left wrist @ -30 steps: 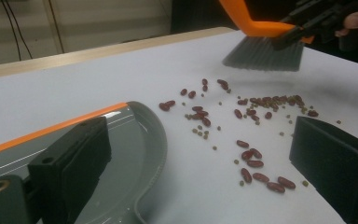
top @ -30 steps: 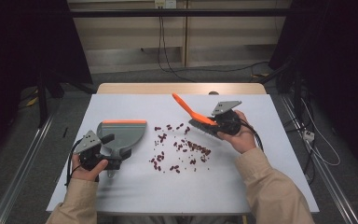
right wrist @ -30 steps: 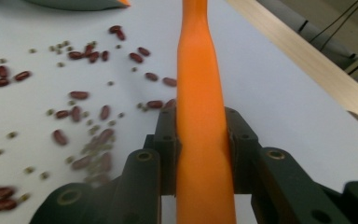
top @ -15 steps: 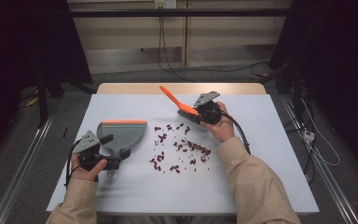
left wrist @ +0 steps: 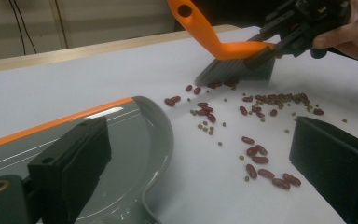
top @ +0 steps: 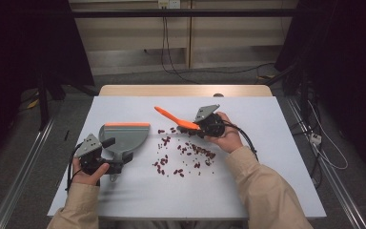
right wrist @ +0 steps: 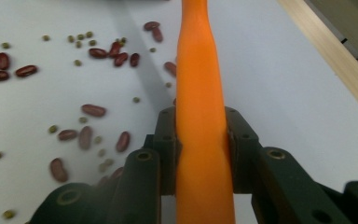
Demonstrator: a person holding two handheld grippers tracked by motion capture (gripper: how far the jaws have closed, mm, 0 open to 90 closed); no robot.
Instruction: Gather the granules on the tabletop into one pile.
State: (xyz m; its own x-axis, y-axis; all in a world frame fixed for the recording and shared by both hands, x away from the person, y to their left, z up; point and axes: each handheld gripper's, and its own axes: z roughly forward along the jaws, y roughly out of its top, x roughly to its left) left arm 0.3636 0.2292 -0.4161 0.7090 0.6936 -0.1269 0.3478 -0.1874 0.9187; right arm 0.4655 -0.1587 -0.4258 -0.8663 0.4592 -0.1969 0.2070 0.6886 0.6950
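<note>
brush (top: 175, 118) moved left, bristles hidden behind beans (top: 186, 153).

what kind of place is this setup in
Probably a lab or recording workspace: a bare white table on a metal frame, loose cables on the floor behind it, and hand-held grippers used to sweep up beans.

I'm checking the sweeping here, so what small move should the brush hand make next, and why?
Probably a short sweep toward the grey plastic dustpan: the orange-handled brush, clamped in the right tongs, sits behind the scattered red beans, which lie between it and the pan's open lip.
</note>
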